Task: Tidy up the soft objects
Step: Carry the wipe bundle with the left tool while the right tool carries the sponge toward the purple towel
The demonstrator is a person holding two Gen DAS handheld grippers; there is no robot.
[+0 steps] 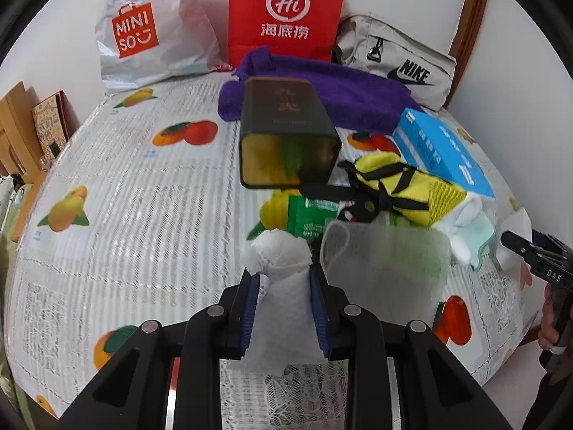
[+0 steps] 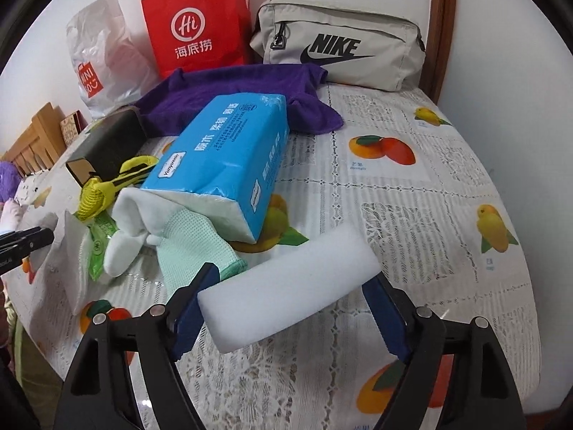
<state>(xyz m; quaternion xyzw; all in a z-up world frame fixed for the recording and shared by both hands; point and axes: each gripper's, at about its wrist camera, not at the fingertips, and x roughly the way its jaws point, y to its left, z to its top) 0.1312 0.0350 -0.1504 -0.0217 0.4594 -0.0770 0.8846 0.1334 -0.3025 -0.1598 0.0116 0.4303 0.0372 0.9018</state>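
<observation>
Mid-sort, both hands loaded. Left gripper [image 1: 284,297] clamps white crumpled tissue wad [image 1: 279,279], lower centre. Right gripper [image 2: 286,308] pinches white foam block [image 2: 290,286], lower centre. Next, probably: carry each somewhere tidy; destination unclear.

Left wrist view: bare tablecloth [image 1: 143,215] from 8 to 11 o'clock. A dark tin [image 1: 286,136] at 12 and a yellow pouch [image 1: 401,186] at 2 block the way. Right wrist view: cloth open from 1 to 3; a tissue pack [image 2: 229,154] and glove [image 2: 189,243] crowd 10 to 12.
</observation>
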